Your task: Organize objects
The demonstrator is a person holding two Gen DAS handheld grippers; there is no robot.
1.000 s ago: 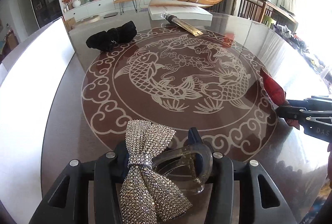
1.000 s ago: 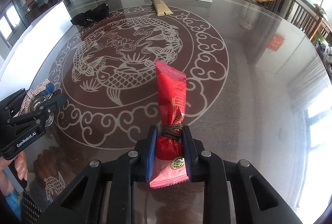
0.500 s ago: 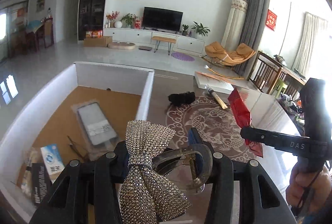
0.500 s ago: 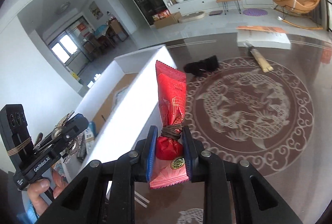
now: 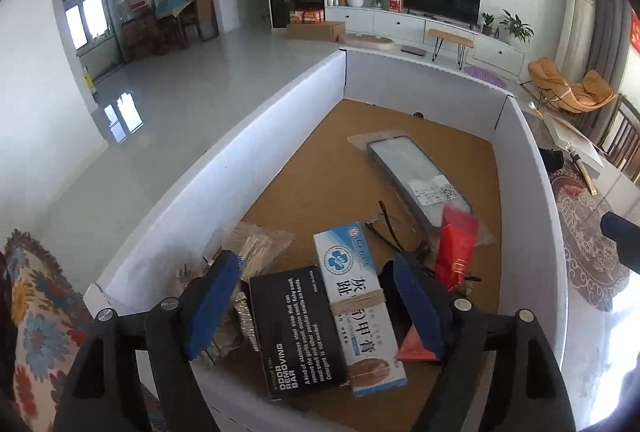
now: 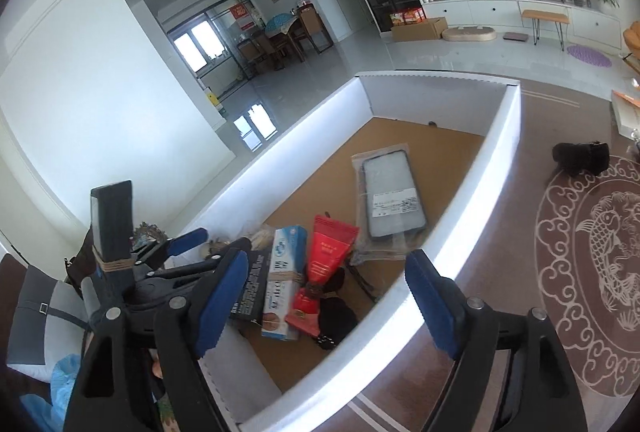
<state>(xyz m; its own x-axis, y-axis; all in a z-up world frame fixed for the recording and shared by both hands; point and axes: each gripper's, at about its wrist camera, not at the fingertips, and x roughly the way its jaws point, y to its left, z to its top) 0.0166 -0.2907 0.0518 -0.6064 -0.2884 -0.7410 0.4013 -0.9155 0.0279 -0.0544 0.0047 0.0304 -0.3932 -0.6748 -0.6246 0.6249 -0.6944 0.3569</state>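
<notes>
Red packet (image 6: 329, 259) lying in box (image 6: 472, 228) | left claw (image 5: 316, 306) apart | right claw (image 6: 326, 306) apart, above box

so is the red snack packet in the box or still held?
In the box: red snack packet lies on the cardboard floor; right tongs open, empty.

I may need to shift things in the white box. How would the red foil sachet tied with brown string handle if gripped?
The red foil sachet tied with brown string would probably feel light and floppy: it looks thin and flat. The foil looks glossy, so perhaps slippery; the cinched string waist seems the firmest place for the jaws.
</notes>
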